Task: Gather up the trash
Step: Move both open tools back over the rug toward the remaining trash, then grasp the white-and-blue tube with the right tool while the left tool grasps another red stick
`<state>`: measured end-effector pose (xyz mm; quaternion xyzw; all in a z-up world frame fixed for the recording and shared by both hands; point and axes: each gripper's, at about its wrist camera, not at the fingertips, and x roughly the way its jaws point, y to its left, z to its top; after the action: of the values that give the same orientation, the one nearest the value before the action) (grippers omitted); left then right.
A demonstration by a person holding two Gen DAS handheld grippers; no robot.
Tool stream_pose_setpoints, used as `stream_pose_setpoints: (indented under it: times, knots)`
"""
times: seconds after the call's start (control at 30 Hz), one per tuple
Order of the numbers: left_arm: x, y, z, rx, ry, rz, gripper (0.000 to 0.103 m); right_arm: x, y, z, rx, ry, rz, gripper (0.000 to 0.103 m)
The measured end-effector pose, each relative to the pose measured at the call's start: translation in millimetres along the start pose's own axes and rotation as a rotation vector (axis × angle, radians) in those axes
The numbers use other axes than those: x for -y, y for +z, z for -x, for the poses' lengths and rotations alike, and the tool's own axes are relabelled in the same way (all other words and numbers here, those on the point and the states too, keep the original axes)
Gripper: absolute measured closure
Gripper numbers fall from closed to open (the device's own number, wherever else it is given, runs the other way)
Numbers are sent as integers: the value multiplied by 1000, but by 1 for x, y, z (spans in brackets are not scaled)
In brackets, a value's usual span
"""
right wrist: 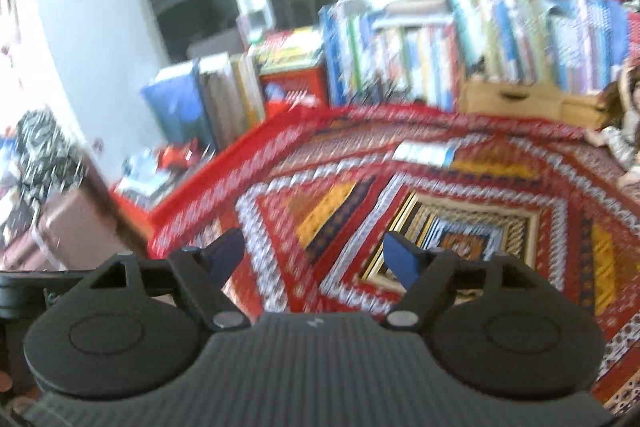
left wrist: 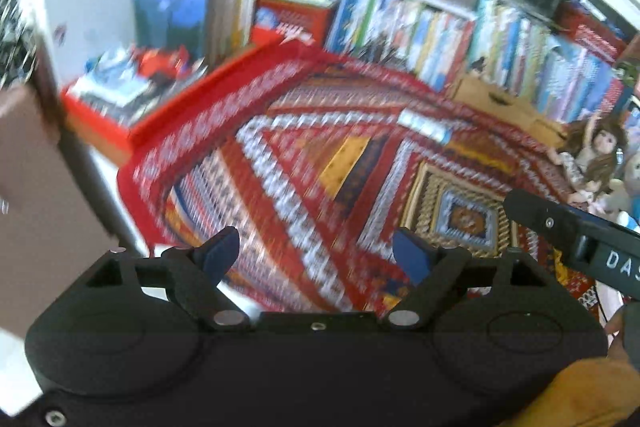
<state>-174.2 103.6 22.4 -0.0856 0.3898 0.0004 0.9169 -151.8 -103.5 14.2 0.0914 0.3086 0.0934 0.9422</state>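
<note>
Both views are smeared with motion blur, so fine detail is hard to read. The left gripper [left wrist: 316, 253], a black two-finger tool with blue pads, has its jaws spread wide and nothing lies between them; the right gripper [right wrist: 314, 253], of the same build, is likewise released and empty. Below both of them spreads a red patterned rug [left wrist: 312, 155] with concentric diamond borders in white, yellow and dark blue, its plain red edge running along the left. The one loose piece on the rug that could be trash is a small flat white and blue wrapper or packet [left wrist: 426, 125], lying at the far side of the rug, right of centre and well apart from either gripper; in the right wrist view the same packet [right wrist: 424, 153] sits beyond the central square of the pattern. What exactly it is cannot be told through the blur. Behind the rug stands a long row of upright colourful books [left wrist: 460, 27], with a pale wooden box [left wrist: 500, 103] in front of them to the right. A brown-haired doll [left wrist: 592, 155] lies at the right edge of the rug. At the far left sits a red tray of clutter [left wrist: 116, 99] beside a white wall.
</note>
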Motion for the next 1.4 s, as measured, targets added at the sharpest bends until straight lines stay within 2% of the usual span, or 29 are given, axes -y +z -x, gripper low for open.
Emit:
stream_pose_setpoints:
  times: [0.37,0.53,0.7,0.93,1.07,1.2,1.4]
  knots:
    - [31,48,8,56,-68,-110,18,19,44,9,118,-130,-31,17]
    - [44,72,3,80,-75,-124,17,33,76,3,167,-140,-60,15]
    - [54,106,-16,117,-96,-87,13,54,106,-20,194,-124,-86,14]
    - [84,162,-81,149,-50,-52,11,96,147,-81,178,-91,-85,13]
    - [97,188,-140,103,-36,-2,10,128,159,-123,142,-73,-100,11]
    - [104,200,-202,45,-14,44,10,155,156,-169,80,-86,-69,10]
    - [118,196,-281,-61,35,87,10,191,136,-234,-46,-109,-34,9]
